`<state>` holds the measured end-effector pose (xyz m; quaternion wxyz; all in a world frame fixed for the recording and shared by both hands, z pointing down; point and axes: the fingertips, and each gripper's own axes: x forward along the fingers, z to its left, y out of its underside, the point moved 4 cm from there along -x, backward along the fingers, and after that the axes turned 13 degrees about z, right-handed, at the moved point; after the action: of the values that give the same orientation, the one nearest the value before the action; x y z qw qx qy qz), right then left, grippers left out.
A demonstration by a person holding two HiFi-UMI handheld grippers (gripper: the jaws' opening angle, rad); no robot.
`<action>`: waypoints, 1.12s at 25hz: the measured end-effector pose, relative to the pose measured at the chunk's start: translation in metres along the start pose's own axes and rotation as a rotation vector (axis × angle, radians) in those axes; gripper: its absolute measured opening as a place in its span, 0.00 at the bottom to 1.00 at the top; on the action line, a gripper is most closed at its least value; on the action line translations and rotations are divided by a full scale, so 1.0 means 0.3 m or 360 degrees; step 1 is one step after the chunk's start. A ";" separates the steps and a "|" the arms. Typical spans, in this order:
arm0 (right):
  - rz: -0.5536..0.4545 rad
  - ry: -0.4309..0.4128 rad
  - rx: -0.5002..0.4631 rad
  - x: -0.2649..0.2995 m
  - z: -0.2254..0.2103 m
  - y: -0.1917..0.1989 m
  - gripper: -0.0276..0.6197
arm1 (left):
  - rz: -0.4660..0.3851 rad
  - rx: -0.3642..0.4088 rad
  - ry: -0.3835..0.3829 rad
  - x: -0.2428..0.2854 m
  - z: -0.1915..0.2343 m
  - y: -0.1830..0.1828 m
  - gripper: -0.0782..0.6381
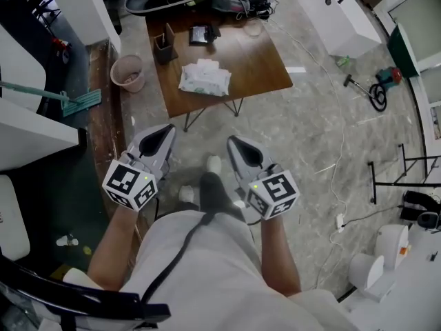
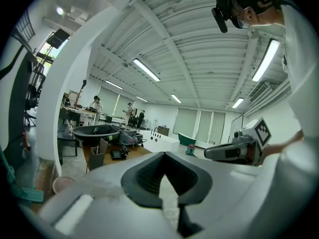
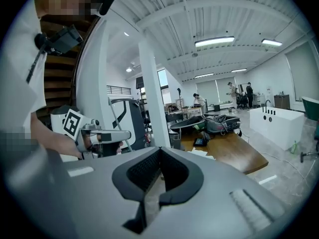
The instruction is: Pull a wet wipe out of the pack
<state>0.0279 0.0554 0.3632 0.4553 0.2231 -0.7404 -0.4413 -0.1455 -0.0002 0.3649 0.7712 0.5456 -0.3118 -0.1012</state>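
A grey stone floor (image 1: 310, 136) spreads beneath a brown wooden tabletop (image 1: 258, 64) that stands ahead of the person. The left tool (image 1: 164, 131) and the right tool (image 1: 236, 143) hang side by side over the floor, well short of the tabletop. Each has its jaws pressed together with nothing between them. The white wet wipe pack (image 1: 204, 78) lies flat near the tabletop's near edge. A dark pen holder (image 1: 164, 47) stands beyond it.
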 end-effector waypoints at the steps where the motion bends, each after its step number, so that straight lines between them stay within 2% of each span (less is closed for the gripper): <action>1: 0.0000 -0.0009 -0.0008 0.020 -0.011 -0.010 0.05 | -0.0006 -0.0015 -0.0005 0.006 0.011 -0.004 0.12; 4: 0.0000 -0.0050 -0.0033 0.092 -0.050 -0.045 0.06 | -0.0005 -0.0030 -0.0038 0.031 0.052 -0.022 0.12; 11: -0.0002 -0.0140 -0.0156 0.259 -0.204 -0.169 0.05 | -0.0008 -0.0057 -0.0201 0.188 0.155 -0.084 0.12; 17: 0.0103 -0.0229 -0.0241 0.396 -0.346 -0.228 0.05 | 0.0010 -0.0039 -0.0244 0.364 0.191 -0.166 0.12; 21: 0.0174 -0.0314 -0.0278 0.468 -0.425 -0.227 0.05 | 0.0037 -0.0070 -0.0264 0.471 0.208 -0.186 0.12; 28: 0.0267 -0.0459 -0.0344 0.597 -0.531 -0.197 0.05 | 0.0083 -0.0120 -0.0384 0.598 0.253 -0.167 0.12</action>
<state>0.0753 -0.1778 0.4292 0.4011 0.0450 -0.7622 -0.5061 -0.0404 -0.1674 0.4021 0.7505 0.4918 -0.4124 -0.1576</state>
